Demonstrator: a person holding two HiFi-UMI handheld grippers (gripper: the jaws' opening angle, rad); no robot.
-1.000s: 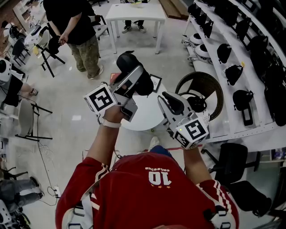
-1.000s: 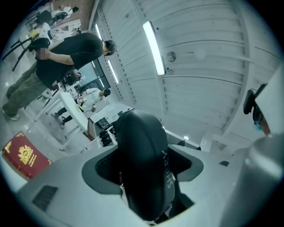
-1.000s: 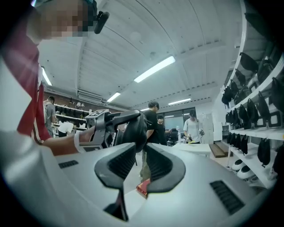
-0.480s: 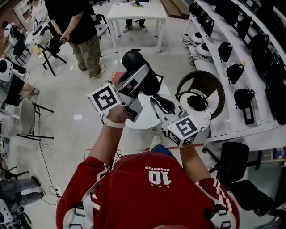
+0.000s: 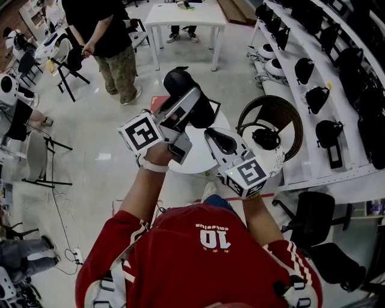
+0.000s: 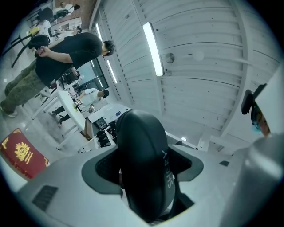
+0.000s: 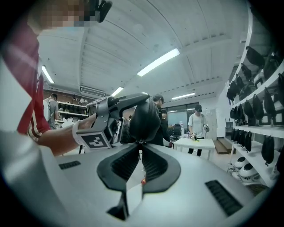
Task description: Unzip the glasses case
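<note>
Glasses case (image 6: 141, 133), one, clamped in left tool (image 6: 144, 170); right tool (image 7: 139, 148) closed, tips touching it.

This is a robotics or device-testing lab, a large open workroom rather than a home or shop. Long white shelves (image 5: 301, 108) line one wall and carry rows of identical black head-worn devices (image 5: 325, 133), with white helmet-like units (image 5: 272, 68) on the lowest level. Plain white tables (image 5: 183, 17) and black folding chairs (image 5: 67, 65) are spread over a pale polished floor (image 5: 90, 144), where loose cables (image 5: 59, 219) run to a power strip (image 5: 77, 257). Several people stand about: one (image 5: 105, 39) is near the chairs and another (image 7: 197, 123) is at a far table. Long strip lights (image 6: 153, 48) hang from a white panelled ceiling (image 6: 208, 75).
</note>
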